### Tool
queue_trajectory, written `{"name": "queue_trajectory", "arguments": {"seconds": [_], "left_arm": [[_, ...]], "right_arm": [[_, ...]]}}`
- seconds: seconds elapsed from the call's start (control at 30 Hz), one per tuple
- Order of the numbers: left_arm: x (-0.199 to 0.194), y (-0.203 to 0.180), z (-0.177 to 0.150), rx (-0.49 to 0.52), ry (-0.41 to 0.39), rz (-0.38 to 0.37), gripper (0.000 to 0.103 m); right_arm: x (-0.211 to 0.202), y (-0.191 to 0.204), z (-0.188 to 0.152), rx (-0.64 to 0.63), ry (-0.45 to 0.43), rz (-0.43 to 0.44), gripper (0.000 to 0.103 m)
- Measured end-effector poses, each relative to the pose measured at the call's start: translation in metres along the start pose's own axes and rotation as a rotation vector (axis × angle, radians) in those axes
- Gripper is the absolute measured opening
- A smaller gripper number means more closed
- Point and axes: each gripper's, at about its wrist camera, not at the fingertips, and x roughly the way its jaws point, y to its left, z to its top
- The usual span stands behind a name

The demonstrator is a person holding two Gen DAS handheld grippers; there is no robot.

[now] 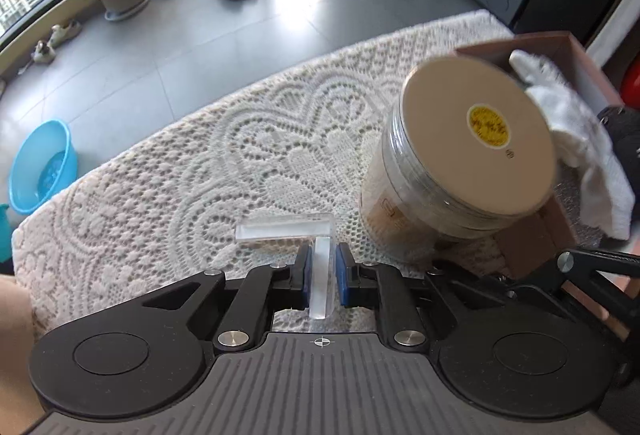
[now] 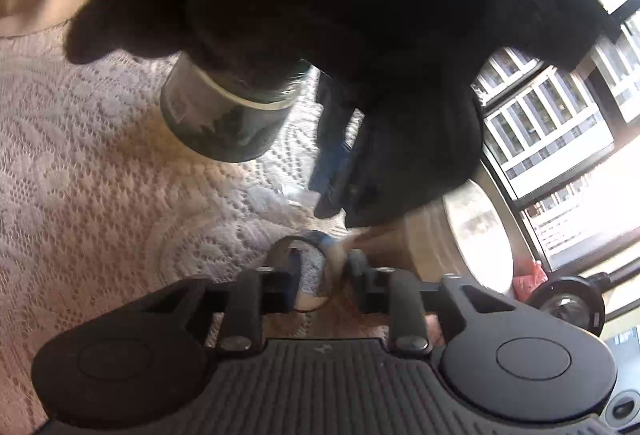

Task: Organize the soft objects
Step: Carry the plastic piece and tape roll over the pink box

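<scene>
Right now my left gripper [image 1: 322,267] is clenched on a clear acrylic T-shaped piece [image 1: 320,259], its stem pinched between the blue pads above the lace tablecloth [image 1: 160,187]. Just beside it stands a clear jar [image 1: 460,155] with a pale lid, tilted toward a brown cardboard box [image 1: 560,51]; a white cloth [image 1: 572,139] drapes over the box's near wall. My right gripper [image 2: 324,271] looks nearly closed, but blur keeps me from telling whether it grips anything. A large dark soft object [image 2: 360,15] fills that view above the jar [image 2: 228,115].
</scene>
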Motion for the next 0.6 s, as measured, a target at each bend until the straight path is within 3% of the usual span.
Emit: {"name": "queue_trajectory", "arguments": {"seconds": [0.03,0.37,0.47,0.6], "left_arm": [[-0.006,0.001,-0.001,-0.006,-0.013,-0.007,0.015],[-0.102,0.002,-0.007,-0.004,-0.193,0.042,0.015],[-0.129,0.003,-0.009,-0.007,-0.235,0.080,0.015],[-0.156,-0.005,-0.011,0.003,-0.294,0.134,0.015]], "right_arm": [[-0.004,-0.008,0.001,0.040,0.004,0.030,0.004],[-0.053,-0.102,-0.003,0.439,-0.043,0.280,0.003],[-0.073,-0.129,-0.003,0.518,-0.077,0.289,0.003],[-0.109,-0.153,-0.003,0.544,-0.157,0.212,0.003]]}}
